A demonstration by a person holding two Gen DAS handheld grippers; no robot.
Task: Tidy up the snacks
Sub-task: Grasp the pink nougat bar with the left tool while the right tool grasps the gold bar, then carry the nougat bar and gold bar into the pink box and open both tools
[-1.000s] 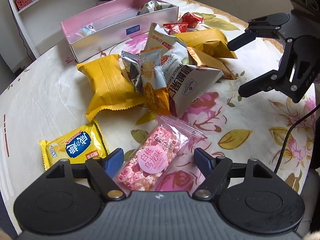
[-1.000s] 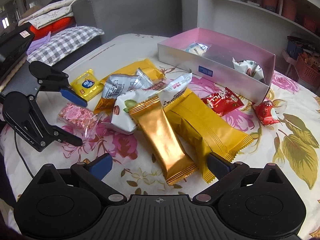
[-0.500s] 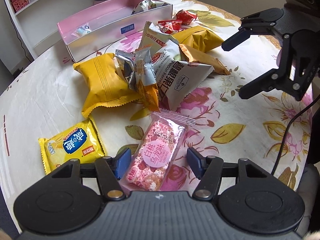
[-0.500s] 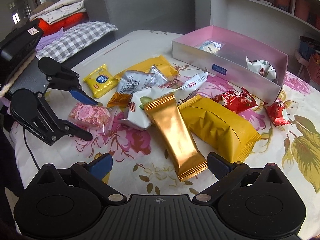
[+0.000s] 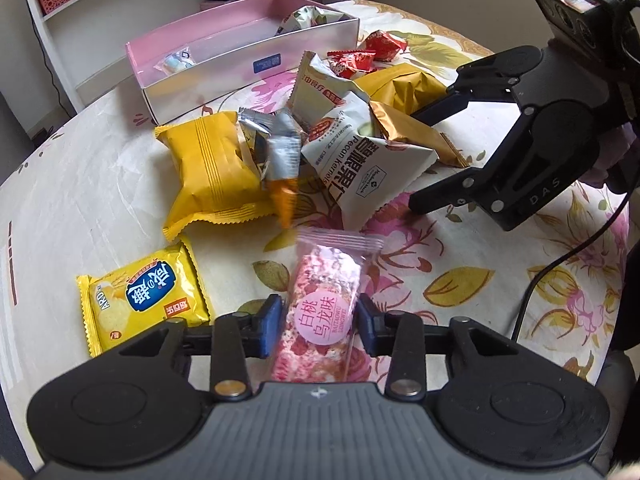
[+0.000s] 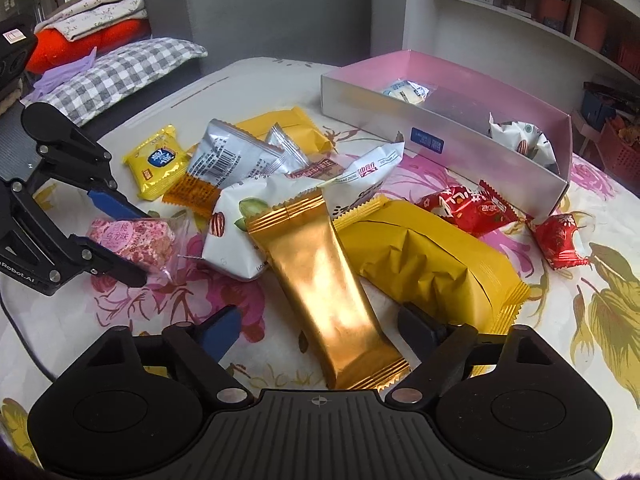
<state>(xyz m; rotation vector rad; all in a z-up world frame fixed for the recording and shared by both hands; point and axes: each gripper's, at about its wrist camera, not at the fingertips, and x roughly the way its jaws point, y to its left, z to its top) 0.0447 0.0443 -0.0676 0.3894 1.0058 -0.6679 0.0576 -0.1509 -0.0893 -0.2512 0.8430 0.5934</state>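
Note:
My left gripper is shut on a pink snack bar in clear wrap, its pads pressing both sides; it also shows in the right wrist view. My right gripper is open, its fingers either side of a long gold packet lying on the pile. It shows in the left wrist view over the pile's right side. The pink box at the back holds two small packets.
Yellow packets, a white pecan bag, a silver packet and red candies lie heaped on the floral tablecloth. A small yellow cracker pack lies at the left. Shelves stand behind the table.
My left gripper has closed from open onto the pink snack bar. My right gripper has moved forward over the gold packet, staying open.

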